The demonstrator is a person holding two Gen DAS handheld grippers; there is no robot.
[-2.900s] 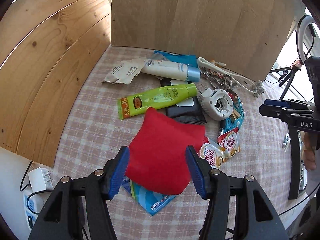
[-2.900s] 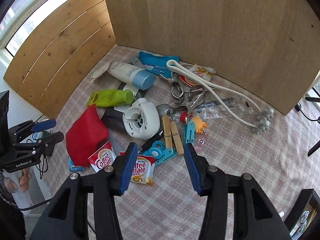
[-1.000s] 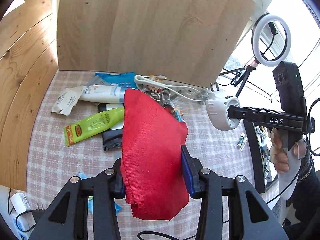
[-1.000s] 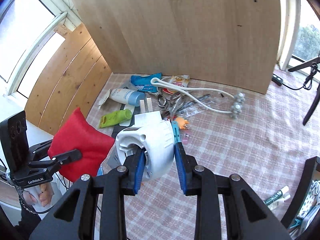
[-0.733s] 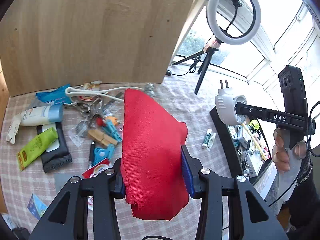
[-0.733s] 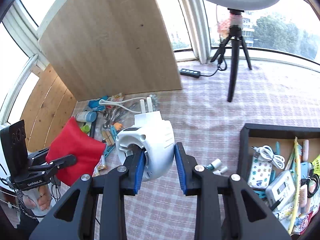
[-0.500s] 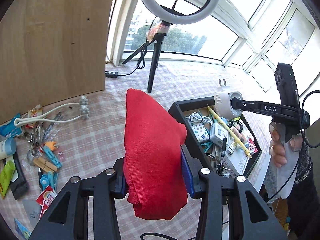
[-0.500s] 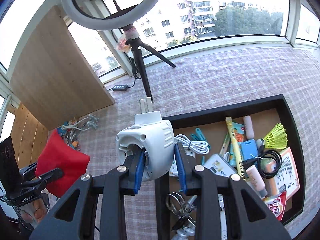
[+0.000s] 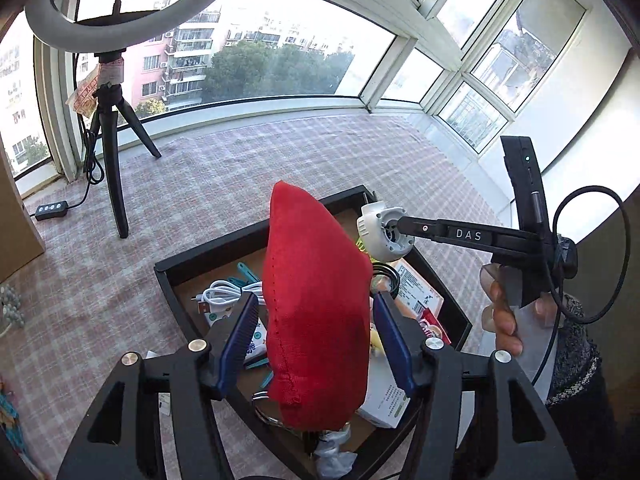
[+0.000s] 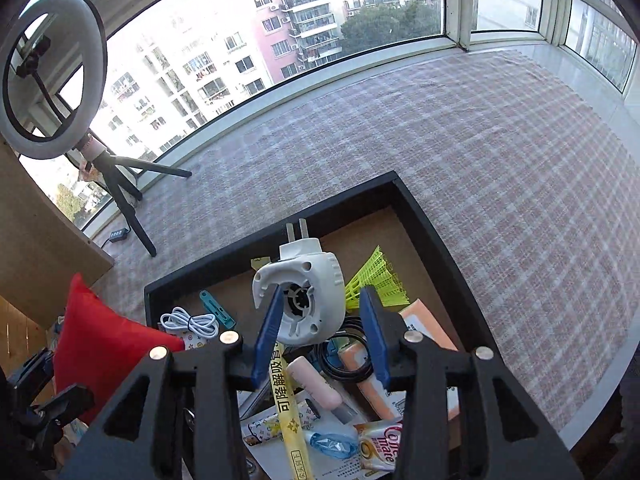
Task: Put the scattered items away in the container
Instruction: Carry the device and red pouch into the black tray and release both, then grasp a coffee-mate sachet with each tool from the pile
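A red bean bag [image 9: 316,300] stands upright between the blue pads of my left gripper [image 9: 316,304], over the black tray [image 9: 208,248]. The jaws are opening, and a gap shows on both sides of the bag. My right gripper [image 10: 320,296] hangs over the same tray [image 10: 424,220] with a white plug-in cord reel [image 10: 304,296] between its pads. These jaws are opening too: the right pad stands clear of the reel and the left pad sits at its hollow face. In the left wrist view, the reel [image 9: 384,236] is at the right gripper's tip. The red bag [image 10: 100,344] shows at the lower left of the right wrist view.
The tray holds several items: a white cable [image 9: 224,296], a yellow shuttlecock [image 10: 376,276], a coffee creamer sachet [image 10: 380,446]. A ring light on a tripod [image 9: 112,140] and a power strip [image 9: 52,210] stand on the checked cloth to the left. A hand [image 9: 504,316] holds the right gripper.
Both grippers swung from the clutter by the wooden board to above the tray. Both pairs of jaws, shut on the bag and the reel before, have spread apart.
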